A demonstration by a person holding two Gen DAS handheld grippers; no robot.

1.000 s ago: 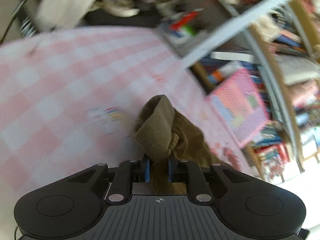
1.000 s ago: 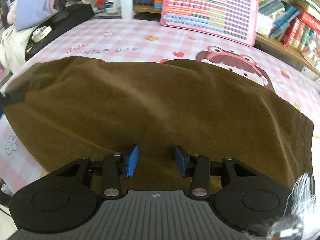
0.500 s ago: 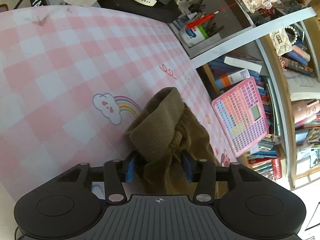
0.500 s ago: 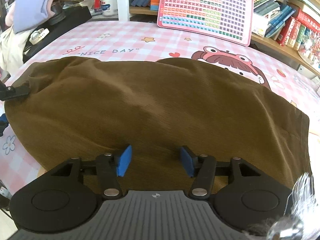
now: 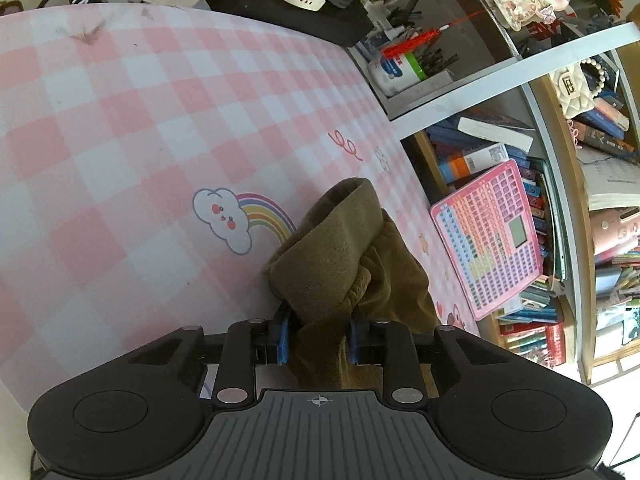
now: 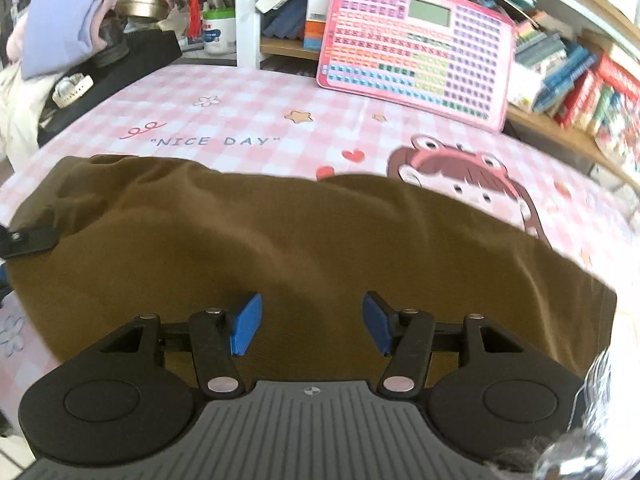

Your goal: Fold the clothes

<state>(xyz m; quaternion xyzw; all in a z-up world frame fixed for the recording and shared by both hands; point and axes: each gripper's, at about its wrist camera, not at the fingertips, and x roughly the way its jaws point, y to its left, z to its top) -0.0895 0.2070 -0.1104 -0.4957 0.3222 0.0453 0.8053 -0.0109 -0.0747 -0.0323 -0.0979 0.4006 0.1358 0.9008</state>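
A brown garment (image 6: 280,232) lies spread across the pink checked tablecloth (image 6: 240,92) in the right wrist view. My right gripper (image 6: 308,324) hovers over its near edge, open, with nothing between the blue pads. In the left wrist view a bunched, folded-over end of the same garment (image 5: 332,248) rises from between the pads of my left gripper (image 5: 316,338). Its jaws are closing and the cloth fills the gap, touching both pads. A black finger of the left gripper (image 6: 24,240) shows at the garment's left end in the right wrist view.
A pink keypad board (image 6: 416,44) leans against the bookshelf (image 6: 580,80) at the table's far side. A black stand with a white watch (image 6: 72,88) and folded lilac cloth (image 6: 60,20) sits at the far left. A pen jar (image 6: 218,30) stands behind.
The left jaws opened around the bunched cloth, then narrowed on it again. The right jaws widened, and the right gripper drew back slightly over the garment.
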